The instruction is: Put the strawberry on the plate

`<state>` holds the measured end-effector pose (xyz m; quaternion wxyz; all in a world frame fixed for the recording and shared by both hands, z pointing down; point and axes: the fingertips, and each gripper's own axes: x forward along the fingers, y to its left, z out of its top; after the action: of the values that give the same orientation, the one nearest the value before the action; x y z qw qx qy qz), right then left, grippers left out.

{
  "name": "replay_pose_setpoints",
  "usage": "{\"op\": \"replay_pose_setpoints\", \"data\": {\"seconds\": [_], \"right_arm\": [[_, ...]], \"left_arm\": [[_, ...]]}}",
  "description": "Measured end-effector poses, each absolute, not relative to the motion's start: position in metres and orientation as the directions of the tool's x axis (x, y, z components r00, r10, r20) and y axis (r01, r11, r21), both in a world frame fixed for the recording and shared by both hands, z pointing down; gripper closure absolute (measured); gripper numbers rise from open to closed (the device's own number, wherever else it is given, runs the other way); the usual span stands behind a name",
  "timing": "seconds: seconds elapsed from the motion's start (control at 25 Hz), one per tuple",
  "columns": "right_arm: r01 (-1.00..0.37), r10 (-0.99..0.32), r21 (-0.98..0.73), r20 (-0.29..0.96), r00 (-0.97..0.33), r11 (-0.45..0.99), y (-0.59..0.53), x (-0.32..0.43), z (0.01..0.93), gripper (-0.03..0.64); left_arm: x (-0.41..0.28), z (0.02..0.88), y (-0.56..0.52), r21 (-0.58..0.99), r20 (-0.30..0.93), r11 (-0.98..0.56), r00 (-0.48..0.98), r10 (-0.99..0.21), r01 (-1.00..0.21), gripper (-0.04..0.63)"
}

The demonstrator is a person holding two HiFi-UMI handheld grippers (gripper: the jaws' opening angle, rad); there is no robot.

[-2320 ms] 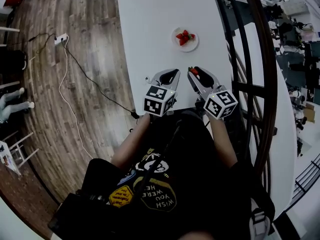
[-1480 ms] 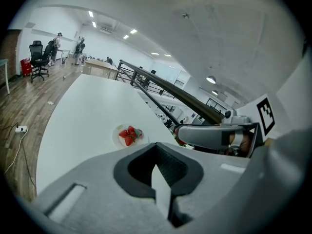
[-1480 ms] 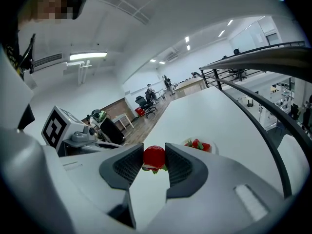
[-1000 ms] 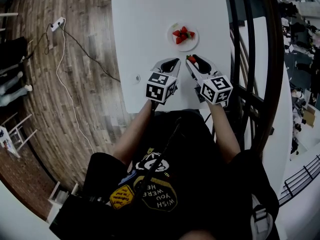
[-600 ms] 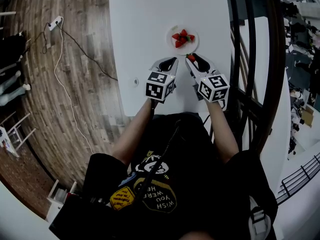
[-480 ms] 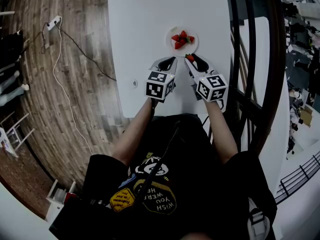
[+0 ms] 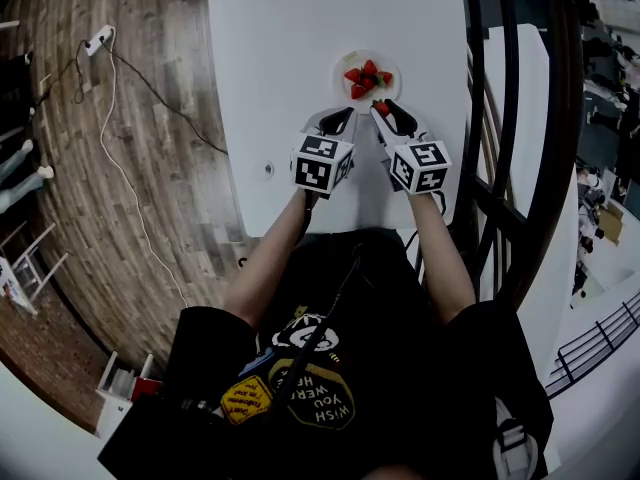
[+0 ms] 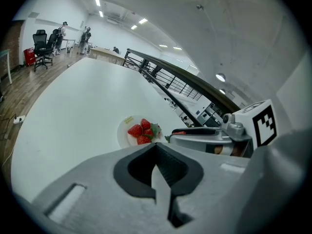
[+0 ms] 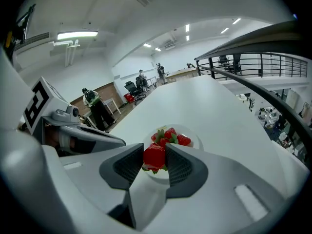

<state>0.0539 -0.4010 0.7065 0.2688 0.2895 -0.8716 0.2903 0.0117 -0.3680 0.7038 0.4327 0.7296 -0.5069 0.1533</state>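
1. Head view: a couple of seconds ago both tools sat well short of the plate. Since then they have closed in on it. The right hand-held gripper now has its tips at the plate's near rim. The strawberry it was carrying then is in its jaws now too, just beside the plate and not on it. The left hand-held gripper has come along beside it, with its tips near the plate's near-left edge. A small cluster of strawberries lies on the plate as it did before. The plate itself has not shifted on the white worktop.

2. Left gripper view: the left hand-held gripper has its jaws drawn together with nothing between them. Beyond its tips the plate sits on the worktop with the cluster of strawberries on it. The right hand-held gripper reaches in from the right of the plate, and a bit of red strawberry shows at its tip.

3. Right gripper view: the right hand-held gripper is narrowed onto the strawberry, with a ribbed pad pressed against each side of it. The fruit hangs over the near edge of the plate, in front of the cluster of strawberries. The left hand-held gripper lies to the left of the plate, above the worktop.
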Motion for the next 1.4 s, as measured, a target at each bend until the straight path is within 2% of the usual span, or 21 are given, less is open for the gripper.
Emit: {"op": "replay_pose_setpoints", "data": {"seconds": [0.56, 0.84, 1.4], "right_arm": [[-0.677, -0.331, -0.267, 0.714, -0.617, 0.686, -0.414, 0.048, 0.752, 0.477], [-0.7, -0.336, -0.189, 0.773, -0.539, 0.689, -0.417, 0.053, 0.769, 0.476], [-0.646, -0.371, -0.075, 0.766, -0.525, 0.759, -0.416, 0.044, 0.773, 0.468]], "left_arm": [[0.004, 0.734, -0.383, 0.469, 0.682, -0.11, 0.438, -0.586, -0.876, 0.591], [-0.002, 0.738, -0.376, 0.48, 0.687, -0.087, 0.436, -0.581, -0.873, 0.591], [-0.007, 0.735, -0.355, 0.489, 0.694, -0.066, 0.434, -0.574, -0.87, 0.591]]}}
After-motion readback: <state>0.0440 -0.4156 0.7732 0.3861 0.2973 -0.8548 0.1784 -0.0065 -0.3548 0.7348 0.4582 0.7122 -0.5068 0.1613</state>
